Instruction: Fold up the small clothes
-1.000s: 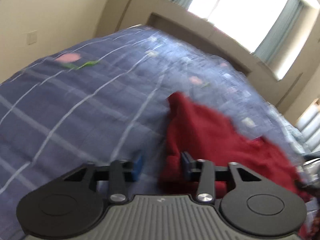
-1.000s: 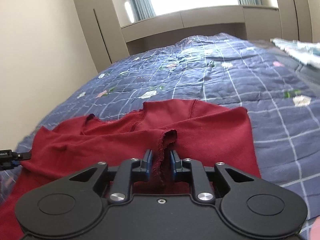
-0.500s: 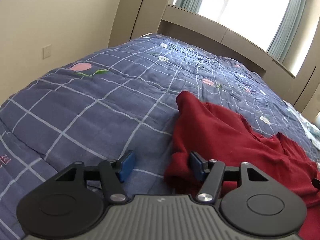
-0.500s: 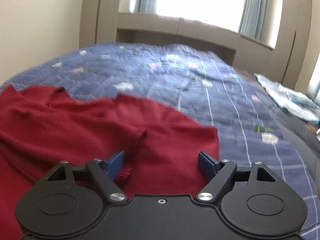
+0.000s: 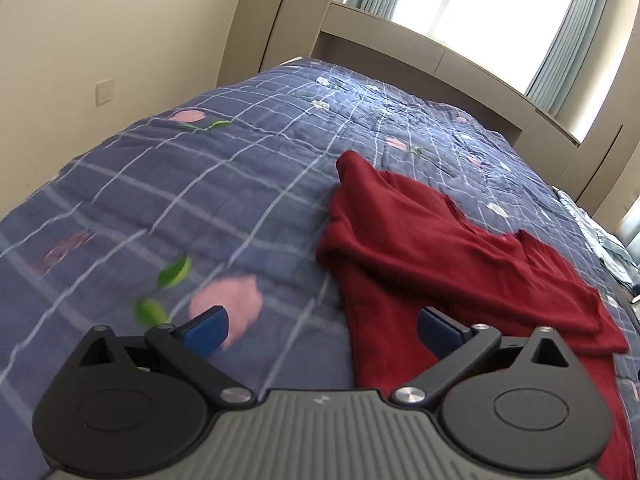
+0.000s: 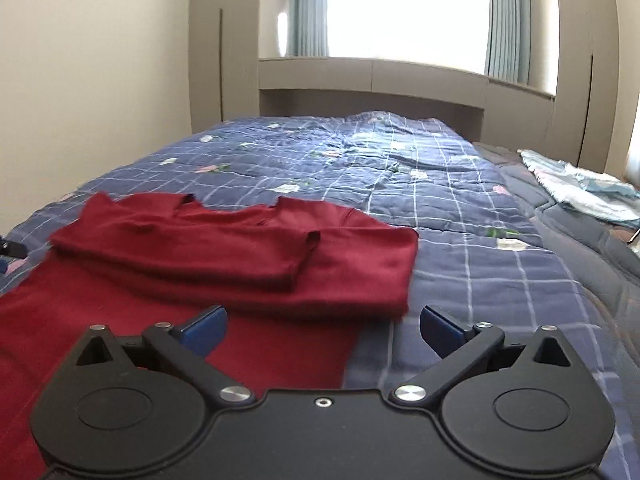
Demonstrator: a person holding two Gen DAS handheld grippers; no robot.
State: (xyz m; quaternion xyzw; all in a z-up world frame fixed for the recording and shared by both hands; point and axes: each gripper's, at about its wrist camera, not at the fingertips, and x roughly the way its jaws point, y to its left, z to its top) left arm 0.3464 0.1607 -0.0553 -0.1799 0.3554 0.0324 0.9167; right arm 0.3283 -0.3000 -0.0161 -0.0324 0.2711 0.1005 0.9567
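Note:
A dark red shirt lies on the blue checked quilt, its upper part folded over the lower part. In the right wrist view the shirt spreads from the left edge to the middle, sleeves folded in. My left gripper is wide open and empty, above the shirt's left edge. My right gripper is wide open and empty, just above the shirt's near right part. Neither touches the cloth.
The quilt covers the whole bed. A light patterned cloth lies at the far right. A beige headboard shelf and a window stand behind. A wall with a socket is on the left.
My right gripper let go of the shirt's edge, opened wide and pulled back. My left gripper opened wider and drew back to the left. The shirt now lies folded.

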